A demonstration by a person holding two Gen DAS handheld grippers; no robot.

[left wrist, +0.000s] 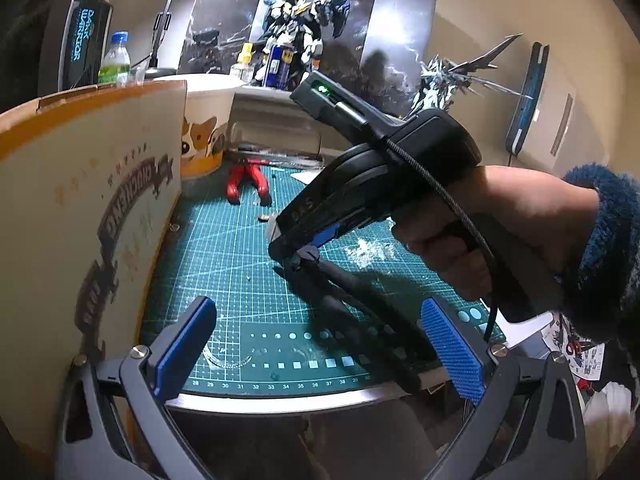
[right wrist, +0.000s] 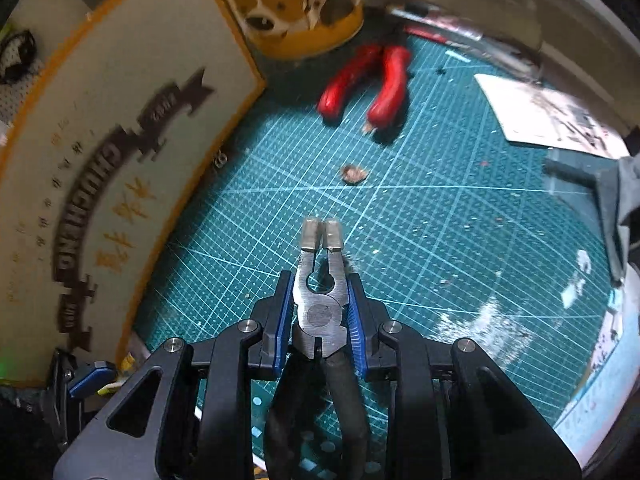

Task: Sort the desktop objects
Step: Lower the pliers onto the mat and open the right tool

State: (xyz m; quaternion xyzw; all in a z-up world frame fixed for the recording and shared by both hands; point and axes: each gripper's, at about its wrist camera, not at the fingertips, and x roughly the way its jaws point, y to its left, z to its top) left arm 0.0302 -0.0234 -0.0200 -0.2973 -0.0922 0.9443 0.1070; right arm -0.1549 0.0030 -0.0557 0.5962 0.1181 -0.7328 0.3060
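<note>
Right gripper, pointing steeply down over the green mat, pinches steel pliers at the pivot; the pliers' long axis runs along the fingers, capped tips toward the mat, dark handles trailing back. Left gripper hangs with jaws spread, holding nothing. Red cutters lie ahead of the held pliers near the corgi cup, beside the box; the right hand appears nearer.

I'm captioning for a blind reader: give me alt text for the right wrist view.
The right claw grips steel pliers with dark handles by the pivot, nose pointing at a green gridded cutting mat. Red-handled pliers lie beyond, beside a cream cardboard box.
</note>
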